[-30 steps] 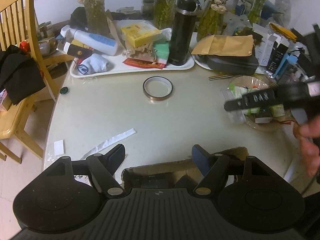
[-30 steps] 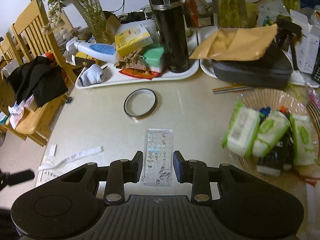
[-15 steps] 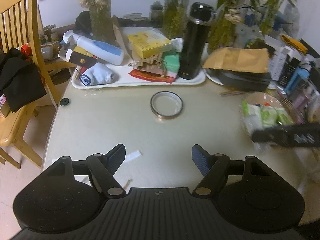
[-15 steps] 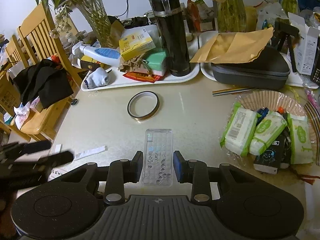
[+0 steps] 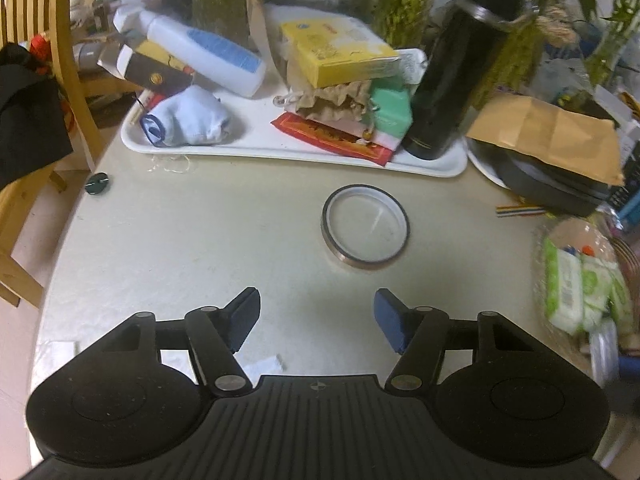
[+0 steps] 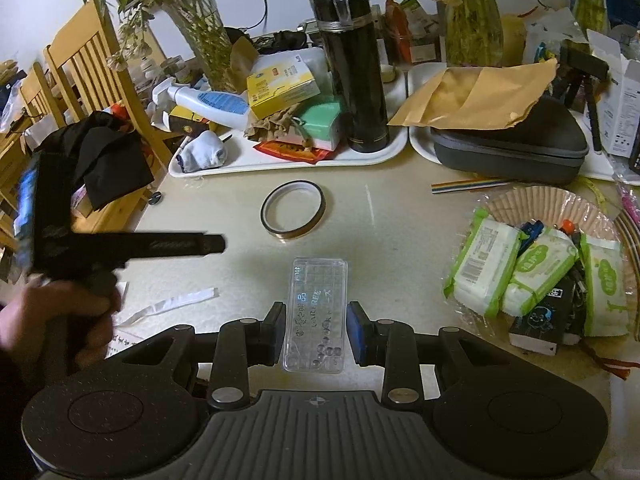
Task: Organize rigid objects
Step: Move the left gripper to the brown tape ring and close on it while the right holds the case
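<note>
Left gripper (image 5: 316, 320) has been swung in, jaws apart and empty, tape ring (image 5: 365, 227) now at 12 o'clock; right gripper (image 6: 316, 332) stays clamped on clear case (image 6: 316, 316), so tape pickup is judged next.

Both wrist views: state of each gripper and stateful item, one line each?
Left gripper: open, empty, above bare table.
Right gripper: shut on clear plastic case.
Clear plastic case: closed, flat between the fingers.
Tape ring: flat on table, untouched.
Black thermos: upright on white tray, lid on.
Spray bottle: lying on its side.
Grey zip case: closed.
</note>
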Demonstrator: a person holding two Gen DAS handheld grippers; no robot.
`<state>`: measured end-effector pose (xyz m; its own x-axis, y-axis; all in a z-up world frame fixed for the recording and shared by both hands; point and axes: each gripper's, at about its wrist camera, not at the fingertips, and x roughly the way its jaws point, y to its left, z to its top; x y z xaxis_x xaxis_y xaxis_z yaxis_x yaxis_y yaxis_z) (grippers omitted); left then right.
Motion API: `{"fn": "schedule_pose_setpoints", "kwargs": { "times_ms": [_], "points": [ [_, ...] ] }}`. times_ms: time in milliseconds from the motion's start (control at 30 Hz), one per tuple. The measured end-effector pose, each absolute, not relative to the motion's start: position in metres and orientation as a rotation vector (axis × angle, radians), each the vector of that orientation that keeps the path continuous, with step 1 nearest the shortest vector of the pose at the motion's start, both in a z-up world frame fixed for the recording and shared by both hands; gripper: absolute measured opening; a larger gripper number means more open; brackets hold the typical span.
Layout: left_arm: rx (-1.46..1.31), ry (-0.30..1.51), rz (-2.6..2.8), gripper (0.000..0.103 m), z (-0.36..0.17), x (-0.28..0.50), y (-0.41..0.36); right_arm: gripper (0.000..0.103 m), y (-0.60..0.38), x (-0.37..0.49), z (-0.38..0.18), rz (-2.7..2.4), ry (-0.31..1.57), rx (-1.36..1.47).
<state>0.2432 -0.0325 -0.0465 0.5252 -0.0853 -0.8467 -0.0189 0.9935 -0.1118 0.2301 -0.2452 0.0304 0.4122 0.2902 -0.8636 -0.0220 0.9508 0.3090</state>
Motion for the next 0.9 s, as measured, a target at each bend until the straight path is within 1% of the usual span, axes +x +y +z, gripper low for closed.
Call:
{"fn": "schedule_pose_setpoints", "kwargs": {
  "times_ms": [133,533,600,733,833,900],
  "points": [
    [-0.149,1.040,-0.027,0.057,-0.059,0.264,-0.032,0.035,-0.243,0.231,0.030,0.212,1.135,0.263],
    [-0.224,1.078,0.016,0.056,-0.088,0.311,-0.035,0.035,-0.243,0.234,0.028,0.234,1.146,0.267],
    [-0.216,1.087,0.017,0.051,-0.093,0.316,-0.038,0.035,-0.243,0.234,0.028,0.239,1.147,0.267],
    [-0.179,1.099,0.032,0.046,-0.101,0.321,-0.045,0.035,-0.243,0.233,0.028,0.245,1.151,0.270],
    [-0.109,1.105,0.037,0.040,-0.101,0.321,-0.055,0.035,-0.245,0.233,0.027,0.242,1.151,0.273],
    [-0.068,1.104,0.049,0.026,-0.101,0.318,-0.061,0.036,-0.246,0.232,0.028,0.240,1.150,0.275]
  ]
}}
